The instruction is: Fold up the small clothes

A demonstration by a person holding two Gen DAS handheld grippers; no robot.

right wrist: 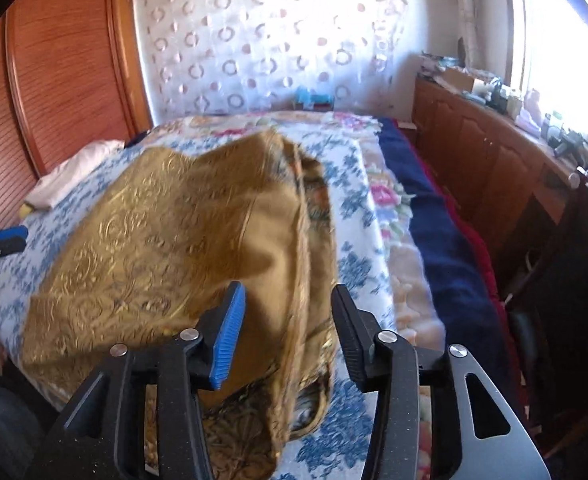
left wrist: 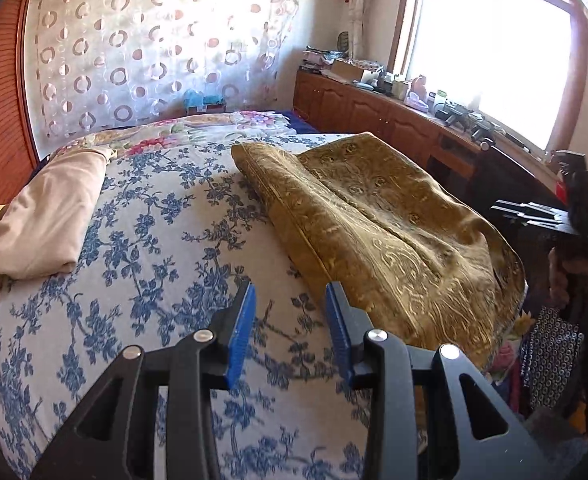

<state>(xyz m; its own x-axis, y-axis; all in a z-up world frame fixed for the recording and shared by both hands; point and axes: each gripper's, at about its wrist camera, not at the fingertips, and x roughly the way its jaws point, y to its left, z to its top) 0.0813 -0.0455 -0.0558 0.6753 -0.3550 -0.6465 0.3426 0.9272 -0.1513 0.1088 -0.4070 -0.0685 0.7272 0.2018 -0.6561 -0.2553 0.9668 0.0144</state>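
Note:
A gold brocade garment (left wrist: 377, 216) lies partly folded on the bed's blue-flowered sheet (left wrist: 154, 240), toward the right edge. My left gripper (left wrist: 290, 296) is open and empty, hovering over the sheet just left of the garment's near edge. In the right wrist view the garment (right wrist: 182, 232) spreads out ahead, with a folded edge running between the fingers. My right gripper (right wrist: 288, 296) is open above that edge and holds nothing. The right gripper also shows at the far right of the left wrist view (left wrist: 573, 208). The left gripper's blue fingertip (right wrist: 8, 236) shows at the left edge.
A folded beige cloth (left wrist: 50, 216) lies at the bed's left side by the wooden headboard (right wrist: 54, 72). A floral blanket (right wrist: 397, 216) and a navy one (right wrist: 445, 240) lie along the far side. A wooden cabinet (left wrist: 373, 108) with clutter runs under the window.

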